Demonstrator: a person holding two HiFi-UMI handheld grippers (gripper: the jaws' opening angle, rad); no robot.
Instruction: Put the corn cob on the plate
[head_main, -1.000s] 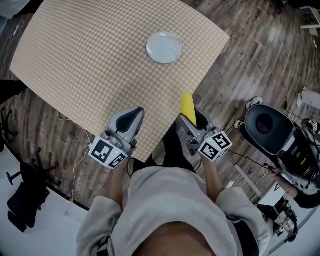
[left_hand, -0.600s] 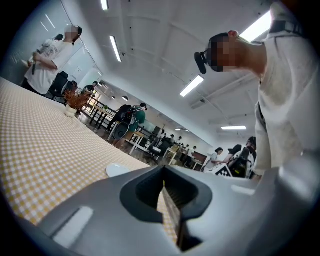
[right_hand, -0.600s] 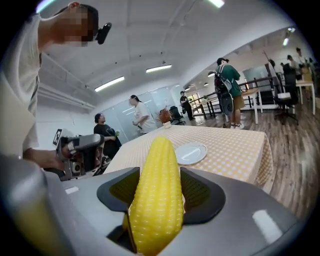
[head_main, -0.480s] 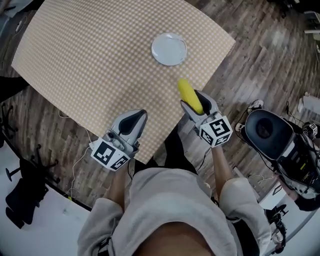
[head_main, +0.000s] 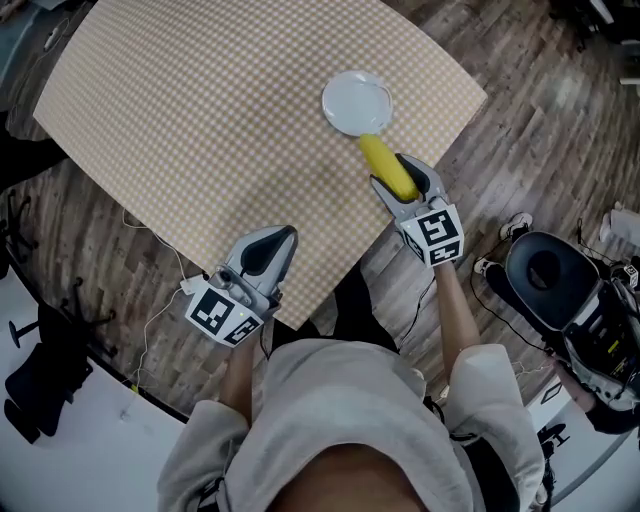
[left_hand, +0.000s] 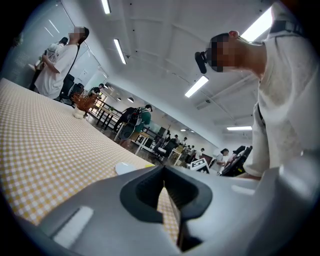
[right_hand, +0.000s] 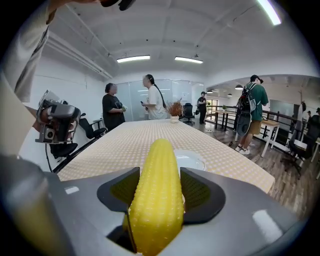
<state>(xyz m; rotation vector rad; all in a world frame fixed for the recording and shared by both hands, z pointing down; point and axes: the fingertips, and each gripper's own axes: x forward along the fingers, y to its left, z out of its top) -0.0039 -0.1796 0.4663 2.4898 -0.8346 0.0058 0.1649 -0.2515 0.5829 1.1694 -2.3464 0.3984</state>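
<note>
My right gripper (head_main: 399, 178) is shut on a yellow corn cob (head_main: 387, 166), which sticks out lengthwise past the jaws. In the right gripper view the corn cob (right_hand: 156, 192) fills the gap between the pads, and its tip hangs just short of the white plate (right_hand: 192, 161). The round plate (head_main: 357, 102) lies on the checked tablecloth (head_main: 200, 110) near the table's right edge. My left gripper (head_main: 268, 248) rests over the table's near edge, jaws shut with nothing in them (left_hand: 165, 186).
A black round stool (head_main: 547, 275) and cabled equipment (head_main: 610, 330) stand on the wood floor at right. Several people stand beyond the table's far end. A small potted plant (right_hand: 174, 110) sits on the table's far end.
My right gripper has carried the corn cob forward over the tablecloth to just short of the plate, rolling as it went. The left gripper has stayed put.
</note>
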